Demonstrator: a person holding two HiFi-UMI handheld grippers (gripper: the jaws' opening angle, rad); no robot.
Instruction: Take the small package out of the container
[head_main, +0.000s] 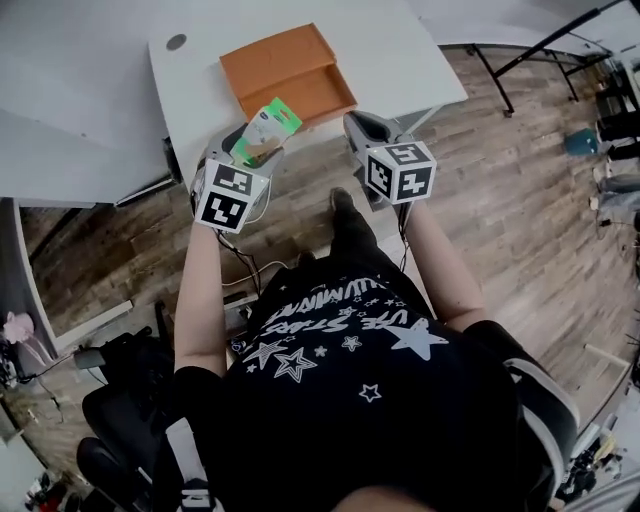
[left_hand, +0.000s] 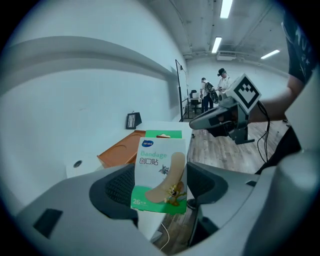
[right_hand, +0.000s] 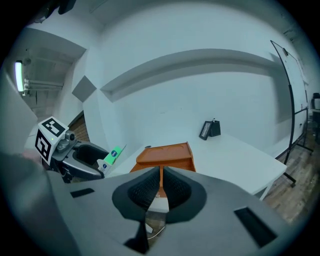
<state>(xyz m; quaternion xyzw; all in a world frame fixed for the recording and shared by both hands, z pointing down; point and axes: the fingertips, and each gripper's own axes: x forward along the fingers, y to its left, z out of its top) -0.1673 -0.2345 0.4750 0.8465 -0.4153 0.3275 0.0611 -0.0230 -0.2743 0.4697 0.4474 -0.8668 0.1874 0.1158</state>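
Observation:
A small green and white bandage package (head_main: 267, 130) is held up in the air by my left gripper (head_main: 250, 145), clear of the orange container (head_main: 290, 70) on the white table (head_main: 400, 60). In the left gripper view the package (left_hand: 160, 172) stands upright between the jaws, which are shut on it, and the container (left_hand: 122, 148) lies beyond it. My right gripper (head_main: 365, 130) hovers at the table's near edge, shut with nothing between its jaws (right_hand: 159, 192). The right gripper view shows the container (right_hand: 167, 154) ahead, the left gripper (right_hand: 82, 157) and the package (right_hand: 113, 155) at the left.
A small black stand (right_hand: 210, 129) sits on the table's far part. A round hole (head_main: 176, 42) marks the tabletop's left corner. Wooden floor (head_main: 520, 190) spreads around the table; a black frame (head_main: 540, 50) stands at the right. People stand far off (left_hand: 215, 90) in the room.

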